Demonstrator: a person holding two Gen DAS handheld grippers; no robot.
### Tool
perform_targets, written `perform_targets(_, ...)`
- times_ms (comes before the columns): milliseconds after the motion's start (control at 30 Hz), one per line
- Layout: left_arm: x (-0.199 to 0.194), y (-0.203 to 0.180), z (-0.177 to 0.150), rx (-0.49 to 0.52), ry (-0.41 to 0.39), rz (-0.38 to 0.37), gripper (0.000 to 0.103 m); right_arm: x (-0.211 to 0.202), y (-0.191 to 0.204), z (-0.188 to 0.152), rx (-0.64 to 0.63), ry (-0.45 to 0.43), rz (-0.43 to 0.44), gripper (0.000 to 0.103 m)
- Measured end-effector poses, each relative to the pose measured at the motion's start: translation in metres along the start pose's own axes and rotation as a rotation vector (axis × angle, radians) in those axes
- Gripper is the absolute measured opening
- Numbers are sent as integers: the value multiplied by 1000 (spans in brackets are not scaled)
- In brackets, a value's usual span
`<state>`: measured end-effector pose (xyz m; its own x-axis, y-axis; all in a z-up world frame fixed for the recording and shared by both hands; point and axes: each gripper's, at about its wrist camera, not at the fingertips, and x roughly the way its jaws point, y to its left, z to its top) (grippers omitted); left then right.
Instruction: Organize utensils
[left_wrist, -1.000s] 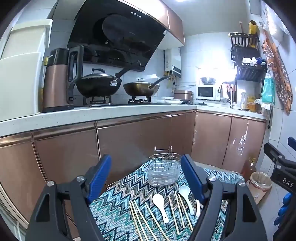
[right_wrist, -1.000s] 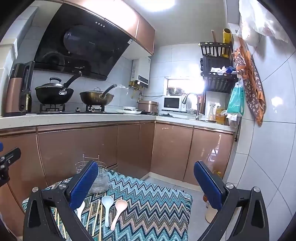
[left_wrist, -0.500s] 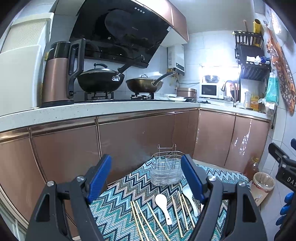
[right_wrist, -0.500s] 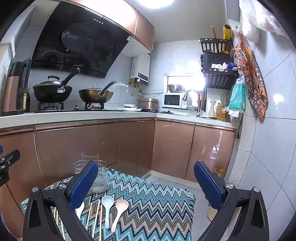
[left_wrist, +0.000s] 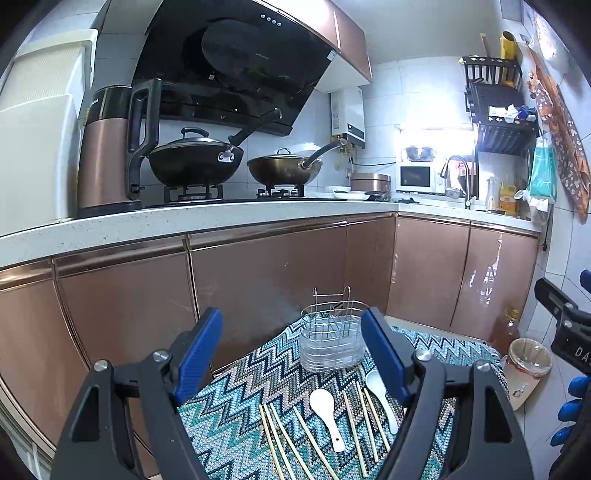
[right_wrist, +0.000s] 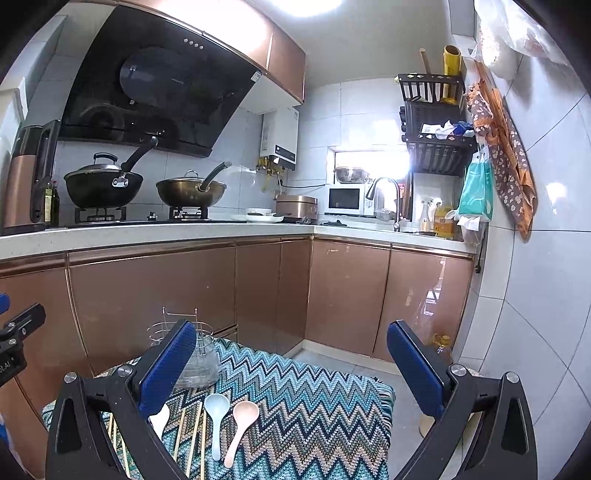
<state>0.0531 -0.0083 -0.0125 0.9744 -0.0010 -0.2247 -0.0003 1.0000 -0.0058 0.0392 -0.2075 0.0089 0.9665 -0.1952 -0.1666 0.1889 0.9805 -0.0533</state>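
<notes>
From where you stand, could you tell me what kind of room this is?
Almost certainly a home kitchen: two lidded woks sit on a gas hob under a black range hood, and a microwave and sink tap stand on the far counter.

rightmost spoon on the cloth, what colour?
Pale pink spoon, beside a light blue spoon. Shows best in the right wrist view.

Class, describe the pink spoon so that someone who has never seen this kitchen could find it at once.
Find the zigzag-patterned blue cloth on the low table before the copper cabinets. Utensils lie in a row along its near edge. The pink plastic soup spoon is at the row's right end, beside a pale blue spoon; no other utensil there is pink.
</notes>
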Motion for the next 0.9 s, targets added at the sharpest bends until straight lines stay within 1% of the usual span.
perform_targets(233, 4, 2, 1, -19, -9, -5, 76, 4, -1, 0, 1, 2, 1, 103)
perform_targets(533, 7, -2, -1, -13, -25, 6, 76, 10, 0, 1, 1, 9, 5, 103)
perform_targets(733, 16, -1, -3, -15, -14, 5, 76, 23, -1, -1, 4, 23, 13, 103)
perform_targets(900, 29, 0, -6, -26, 21, -2, 76, 33, -1, -6, 0, 46, 33, 103)
